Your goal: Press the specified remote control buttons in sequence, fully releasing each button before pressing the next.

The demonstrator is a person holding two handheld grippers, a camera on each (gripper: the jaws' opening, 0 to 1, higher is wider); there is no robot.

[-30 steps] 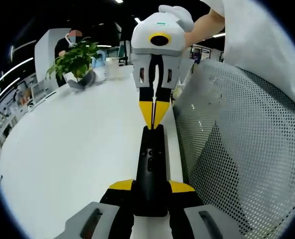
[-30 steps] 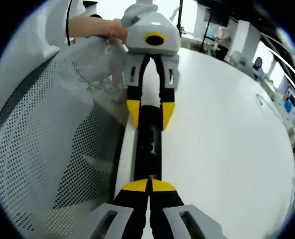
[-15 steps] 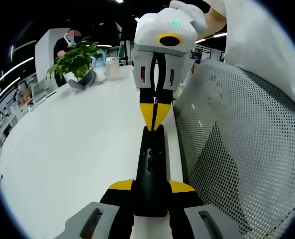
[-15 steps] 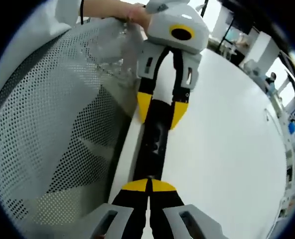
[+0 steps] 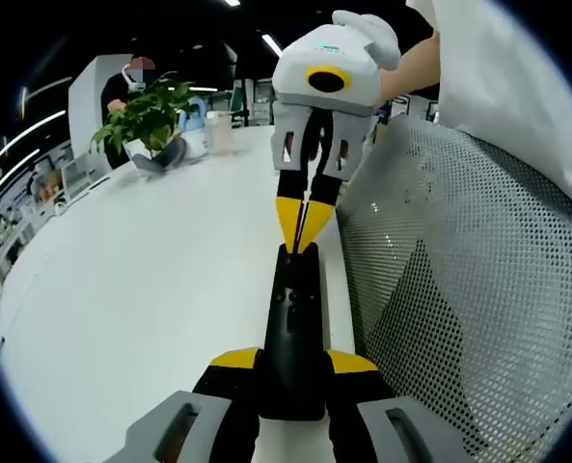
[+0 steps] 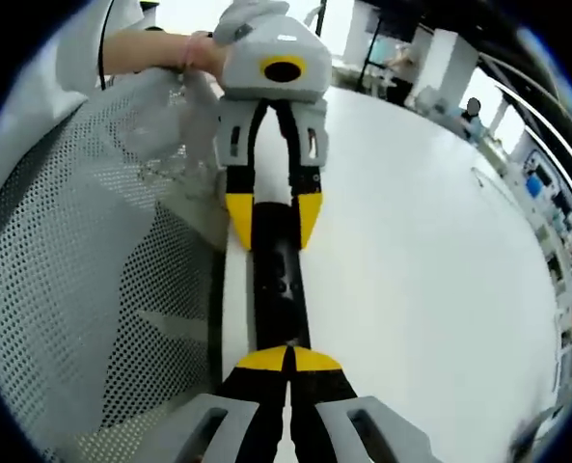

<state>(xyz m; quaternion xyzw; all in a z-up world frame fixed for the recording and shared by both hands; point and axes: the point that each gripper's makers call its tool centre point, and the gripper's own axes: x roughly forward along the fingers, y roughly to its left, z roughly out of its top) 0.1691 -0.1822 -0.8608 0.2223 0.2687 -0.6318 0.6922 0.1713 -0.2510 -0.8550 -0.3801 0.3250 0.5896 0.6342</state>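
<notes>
While left claw (image 5: 292,371) grips remote (image 5: 292,318), right claw (image 5: 302,224) seemingly touches

Left claw (image 5: 290,362) clamped on both sides of black remote (image 5: 292,318). Right claw (image 5: 302,224) pinched closed, yellow tips together, pointing down at remote's far end.

Right gripper (image 5: 302,220) since 1.0 s ago: body swung toward 1 o'clock, now tilted; closed tips remain on remote (image 5: 293,323) far end. Remote unmoved in left gripper (image 5: 293,371).
</notes>
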